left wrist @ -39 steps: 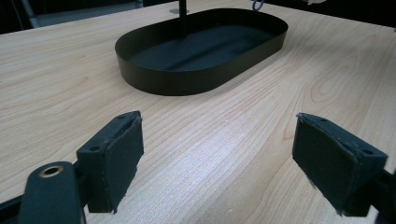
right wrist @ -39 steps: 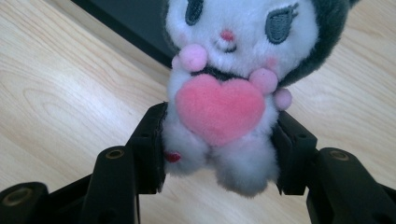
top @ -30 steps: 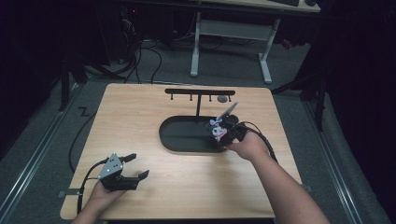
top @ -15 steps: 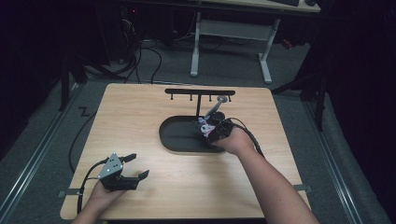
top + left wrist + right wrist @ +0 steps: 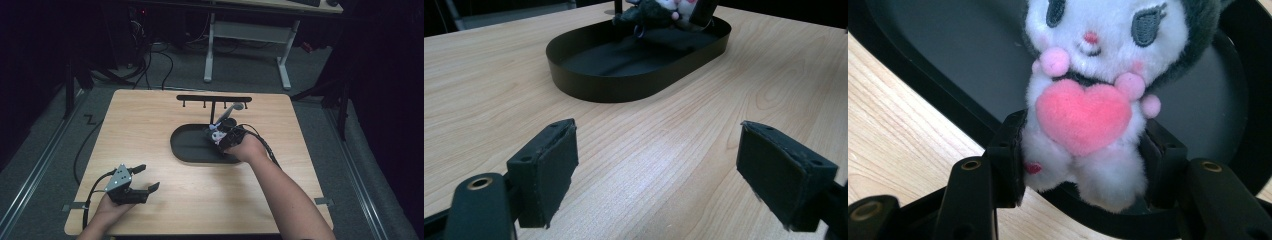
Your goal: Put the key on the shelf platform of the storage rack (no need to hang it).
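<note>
A small white plush toy (image 5: 1088, 107) with a dark hood and a pink heart on its chest sits between my right gripper's (image 5: 1083, 165) jaws, which are shut on its lower body. The toy (image 5: 216, 134) hangs over the right part of a black oval tray (image 5: 187, 146) at mid-table. My left gripper (image 5: 147, 177) rests near the table's front left corner, open, with bare wood between its pads (image 5: 546, 167). From the left gripper view the tray (image 5: 589, 82) lies ahead with the toy (image 5: 659, 10) at its far end.
A black T-shaped rack with small hooks (image 5: 214, 99) stands just behind the tray, and a grey-tipped rod (image 5: 230, 111) leans beside it. The wooden table (image 5: 150, 115) has bare room at left and front. Cables and a white desk frame (image 5: 245, 35) lie on the floor beyond.
My right gripper has carried the plush toy leftward and slightly down, from beside the tray's right edge to over the tray's right part. The left gripper has stayed put.
</note>
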